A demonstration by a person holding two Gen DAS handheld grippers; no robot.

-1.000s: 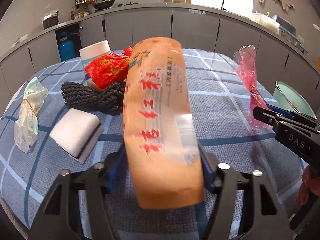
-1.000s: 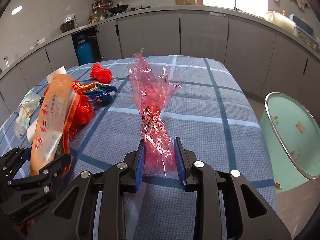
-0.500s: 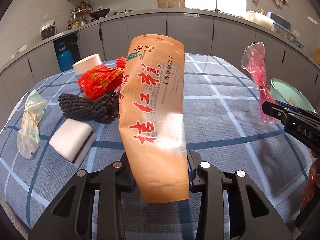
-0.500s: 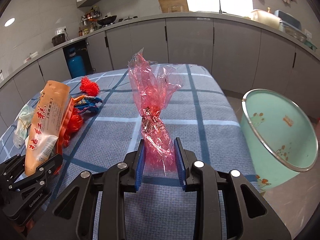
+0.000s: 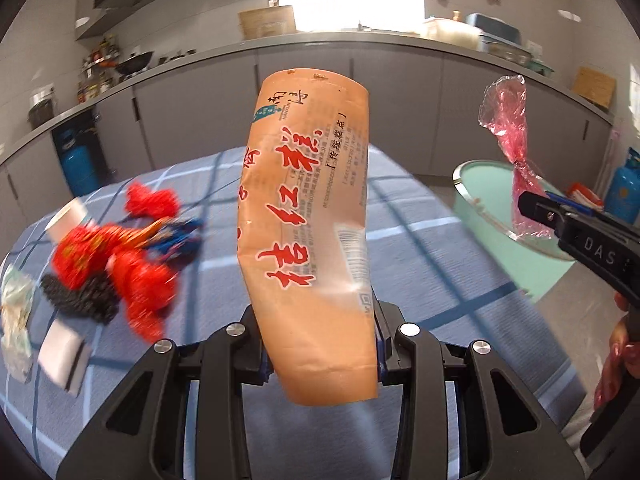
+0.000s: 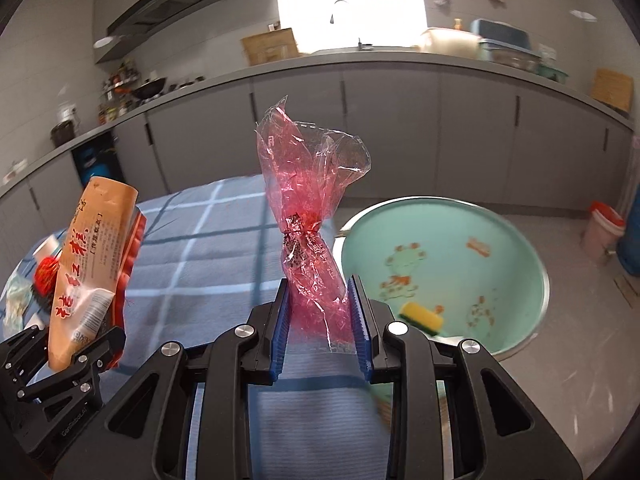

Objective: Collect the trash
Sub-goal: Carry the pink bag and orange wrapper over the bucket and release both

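Black hand-held gripper (image 6: 320, 328), blue ribbed pads (image 6: 280, 332), silver screws (image 6: 245, 331)

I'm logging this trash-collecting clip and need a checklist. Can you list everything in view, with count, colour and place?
orange wrapper: one, orange with red characters, upright in left gripper
pink cellophane bag: one, clear pink, in right gripper
basin: one, mint green, beside table
sponge: one, yellow, inside basin
tablecloth: one, blue check
red wrappers: blurred heap, table's left side
white block: one, table's left edge
left gripper: black, shut on wrapper
right gripper: black, blue pads, shut on bag
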